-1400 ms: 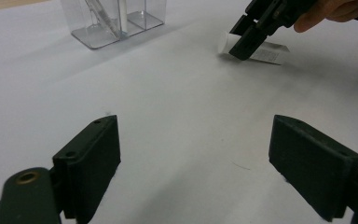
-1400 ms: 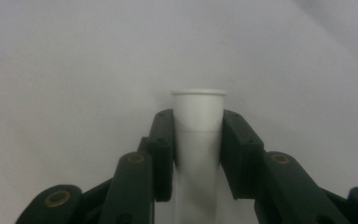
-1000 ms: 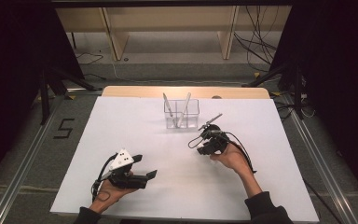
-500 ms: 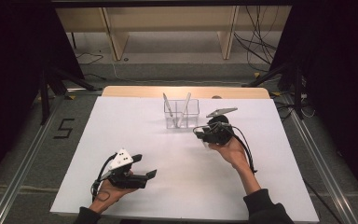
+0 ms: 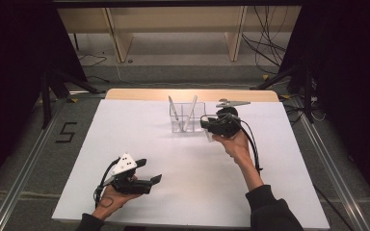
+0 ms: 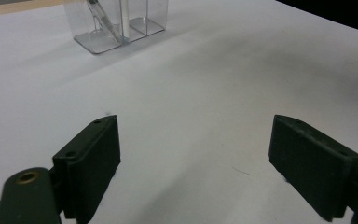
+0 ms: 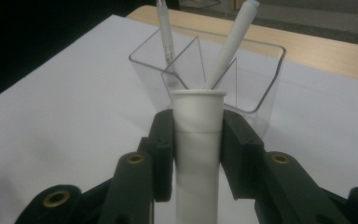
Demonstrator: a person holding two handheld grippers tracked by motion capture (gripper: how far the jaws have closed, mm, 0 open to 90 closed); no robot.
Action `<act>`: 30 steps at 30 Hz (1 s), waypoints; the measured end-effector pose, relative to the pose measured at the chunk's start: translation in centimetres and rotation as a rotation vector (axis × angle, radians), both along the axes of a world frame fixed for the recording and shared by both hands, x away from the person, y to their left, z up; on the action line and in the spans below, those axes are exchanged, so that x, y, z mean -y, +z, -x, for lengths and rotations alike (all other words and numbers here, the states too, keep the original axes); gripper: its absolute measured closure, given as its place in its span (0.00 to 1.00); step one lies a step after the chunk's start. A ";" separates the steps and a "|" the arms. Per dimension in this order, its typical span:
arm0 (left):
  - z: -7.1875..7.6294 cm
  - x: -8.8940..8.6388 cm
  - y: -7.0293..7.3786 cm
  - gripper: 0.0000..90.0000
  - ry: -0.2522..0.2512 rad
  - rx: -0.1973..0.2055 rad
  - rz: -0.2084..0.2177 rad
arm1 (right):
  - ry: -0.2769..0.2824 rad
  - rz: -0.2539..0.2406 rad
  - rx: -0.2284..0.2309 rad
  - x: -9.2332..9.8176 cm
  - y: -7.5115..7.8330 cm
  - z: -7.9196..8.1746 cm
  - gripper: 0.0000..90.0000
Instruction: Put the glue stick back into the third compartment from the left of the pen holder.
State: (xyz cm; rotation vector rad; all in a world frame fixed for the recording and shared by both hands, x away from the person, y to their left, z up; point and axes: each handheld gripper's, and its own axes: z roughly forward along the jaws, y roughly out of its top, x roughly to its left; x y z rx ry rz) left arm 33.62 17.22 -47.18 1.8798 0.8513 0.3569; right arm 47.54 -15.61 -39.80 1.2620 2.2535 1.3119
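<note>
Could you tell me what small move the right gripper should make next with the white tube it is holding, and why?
Probably carry it a little further forward, over the clear holder. The right gripper is shut on the white tube, which stands upright just short of the holder's near wall. Two pens already lean in the compartments, so an open compartment looks the likely target. The left gripper rests open, away from it.

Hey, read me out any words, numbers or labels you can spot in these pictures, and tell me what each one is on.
"5": a dark numeral on the grey floor left of the white table, in the high view.
No other writing can be read: the two pens in the clear holder and the white tube bear no legible print.
</note>
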 end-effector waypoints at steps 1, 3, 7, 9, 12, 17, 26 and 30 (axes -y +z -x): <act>0.0 0.0 0.0 0.18 -0.002 -0.003 0.003 | -0.004 -0.010 0.004 0.0 0.1 -0.2 0.75; 0.0 -0.1 0.1 0.18 -0.005 -0.005 0.015 | -0.016 -0.028 0.009 0.0 0.4 -0.5 0.75; 0.0 -0.2 0.1 0.18 -0.002 -0.005 0.018 | -0.028 -0.045 0.012 0.0 0.9 -1.2 0.75; 0.0 -0.2 0.1 0.18 -0.002 -0.005 0.017 | -0.034 -0.044 0.019 -0.1 1.2 -1.5 0.75; 0.0 -0.1 0.1 0.18 -0.004 -0.005 0.014 | -0.040 -0.051 0.029 -0.5 1.7 -2.0 0.75; 0.0 -0.2 0.1 0.18 -0.002 -0.005 0.017 | -0.050 -0.053 0.043 -1.1 2.3 -2.7 0.75; 0.0 -0.1 0.2 0.18 -0.005 -0.003 0.014 | -0.090 -0.037 0.062 -1.7 2.6 -4.1 0.75; 0.0 -0.1 0.2 0.18 -0.004 -0.004 0.019 | -0.116 -0.037 0.060 -1.7 2.3 -4.9 0.75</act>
